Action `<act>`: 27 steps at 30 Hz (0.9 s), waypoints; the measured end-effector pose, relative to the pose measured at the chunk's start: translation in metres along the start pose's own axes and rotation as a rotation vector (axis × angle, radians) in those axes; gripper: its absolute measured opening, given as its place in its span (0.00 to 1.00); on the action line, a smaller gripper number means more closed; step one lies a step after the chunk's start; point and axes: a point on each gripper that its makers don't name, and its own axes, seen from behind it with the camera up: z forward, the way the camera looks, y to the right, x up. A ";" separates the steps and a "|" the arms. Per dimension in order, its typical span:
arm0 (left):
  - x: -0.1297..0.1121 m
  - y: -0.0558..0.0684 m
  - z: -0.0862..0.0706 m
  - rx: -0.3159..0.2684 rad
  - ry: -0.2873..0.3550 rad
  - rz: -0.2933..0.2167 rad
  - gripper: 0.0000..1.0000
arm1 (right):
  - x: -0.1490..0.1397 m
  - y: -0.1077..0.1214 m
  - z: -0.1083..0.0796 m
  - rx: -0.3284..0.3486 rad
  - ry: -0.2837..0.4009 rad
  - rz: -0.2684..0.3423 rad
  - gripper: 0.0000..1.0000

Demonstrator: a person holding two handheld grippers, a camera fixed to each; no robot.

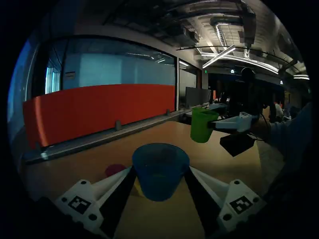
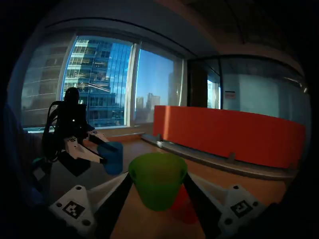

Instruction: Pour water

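Note:
My left gripper (image 1: 160, 175) is shut on a blue cup (image 1: 160, 170), held upright above the wooden table (image 1: 167, 135). Farther off to the right, the right gripper (image 1: 217, 124) holds a green cup (image 1: 201, 124) upright in the air. In the right gripper view, my right gripper (image 2: 158, 183) is shut on that green cup (image 2: 158, 180), also upright. The left gripper (image 2: 103, 154) with the blue cup (image 2: 112, 157) shows at the left, a short way off. The two cups are apart. Whether either cup holds water I cannot tell.
A pink cup (image 1: 115, 170) stands on the table behind my left finger, and a red cup (image 2: 184, 204) sits below the green one. An orange divider (image 1: 99, 109) runs along the table's far edge. Windows (image 2: 99, 85) lie beyond. A sleeve (image 1: 293, 135) is at the right.

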 end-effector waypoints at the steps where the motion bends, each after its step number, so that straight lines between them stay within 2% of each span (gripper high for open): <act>1: 0.002 -0.001 0.000 0.002 0.003 0.003 0.84 | 0.000 0.000 0.000 0.002 -0.002 -0.001 0.91; 11: 0.025 -0.004 -0.005 0.017 0.041 0.039 0.84 | -0.007 -0.009 0.004 0.027 -0.022 -0.004 0.91; 27: 0.071 -0.009 -0.010 0.059 0.104 0.170 0.84 | -0.021 -0.027 0.014 0.079 -0.049 -0.008 0.91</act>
